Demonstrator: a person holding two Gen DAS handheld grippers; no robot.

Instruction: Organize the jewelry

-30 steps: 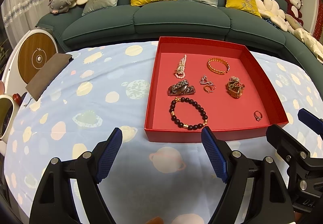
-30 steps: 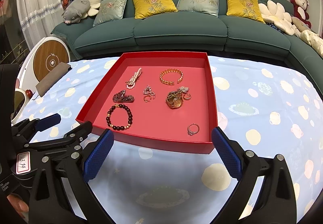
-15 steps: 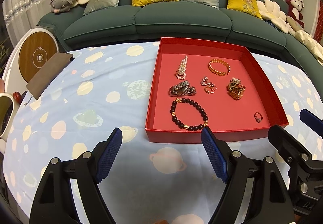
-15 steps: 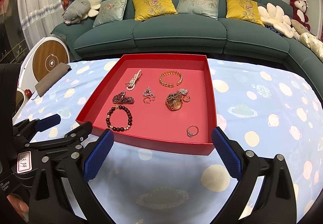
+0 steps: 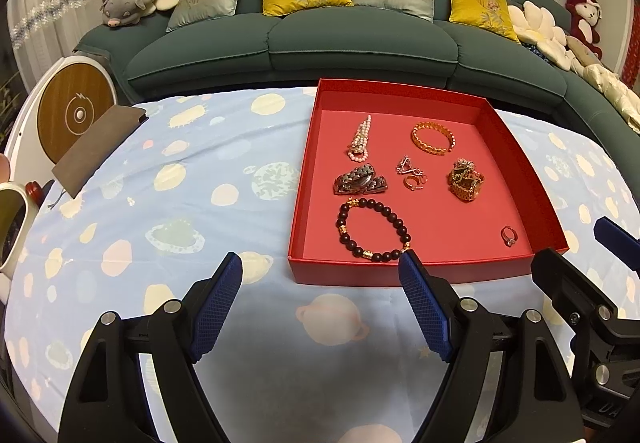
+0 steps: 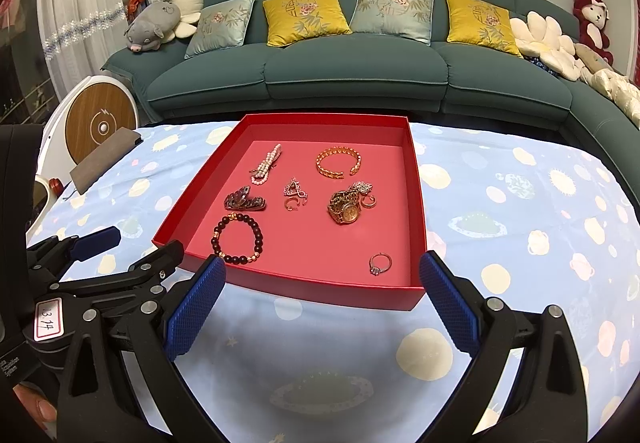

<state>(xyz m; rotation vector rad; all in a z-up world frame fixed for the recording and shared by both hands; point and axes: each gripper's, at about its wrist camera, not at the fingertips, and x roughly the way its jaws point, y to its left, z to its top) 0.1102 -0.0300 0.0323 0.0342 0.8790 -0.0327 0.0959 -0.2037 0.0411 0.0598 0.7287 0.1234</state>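
A shallow red tray [image 5: 416, 275] [image 6: 320, 289] lies on the planet-print cloth. Inside it are a dark bead bracelet [image 5: 374, 229] [image 6: 237, 239], a silver watch [image 5: 360, 181] [image 6: 244, 200], a pearl piece [image 5: 360, 141] [image 6: 266, 165], a gold bangle [image 5: 433, 139] [image 6: 338, 163], a gold watch [image 5: 464, 179] [image 6: 346, 209], small earrings [image 5: 412, 173] [image 6: 295, 195] and a ring [image 5: 509, 236] [image 6: 379, 263]. My left gripper [image 5: 320, 271] hovers open just short of the tray's near wall, nothing between its blue pads. My right gripper [image 6: 322, 273] is open too, straddling the near wall.
A brown pouch [image 5: 98, 147] [image 6: 104, 159] lies at the table's left edge beside a round white and wood device [image 5: 74, 109]. A green sofa [image 5: 360, 39] with cushions and plush toys runs behind the table. The left gripper's body [image 6: 100, 283] is low left in the right wrist view.
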